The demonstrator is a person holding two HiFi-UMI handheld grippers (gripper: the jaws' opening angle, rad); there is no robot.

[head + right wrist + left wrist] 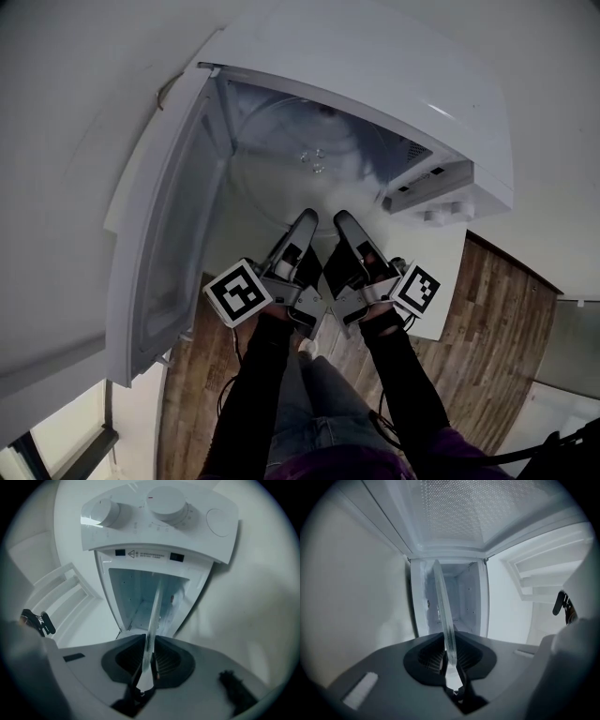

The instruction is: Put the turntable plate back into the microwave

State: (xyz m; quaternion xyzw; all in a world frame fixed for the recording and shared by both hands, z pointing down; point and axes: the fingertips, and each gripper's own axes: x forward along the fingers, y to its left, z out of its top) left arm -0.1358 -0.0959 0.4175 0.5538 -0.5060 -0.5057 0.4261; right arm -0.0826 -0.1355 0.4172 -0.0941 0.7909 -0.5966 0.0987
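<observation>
My left gripper (pixel 305 218) and right gripper (pixel 345 221) are each nearly closed, clamping the near rim of the clear round glass turntable plate (pixel 302 141), which is mostly inside the white microwave (pixel 375 58). I'd keep both grippers level, centre the plate in the microwave's cavity, then lower it gently.

the person wears black long sleeves, a left sleeve (pixel 255 394) and a right sleeve (pixel 405 380), over blue-grey jeans (pixel 314 403), with a purple garment (pixel 375 465) at the near edge. the left gripper (pixel 307 217) and the right gripper (pixel 342 221) have grey, tapering bodies. each carries a white cube with black square markers: the left cube (pixel 239 292) and the right cube (pixel 418 289). in the gripper views, smooth grey shells surround a black rounded recess (pixel 480 660) holding dark ribbed pads (pixel 432 656) at the jaws.
</observation>
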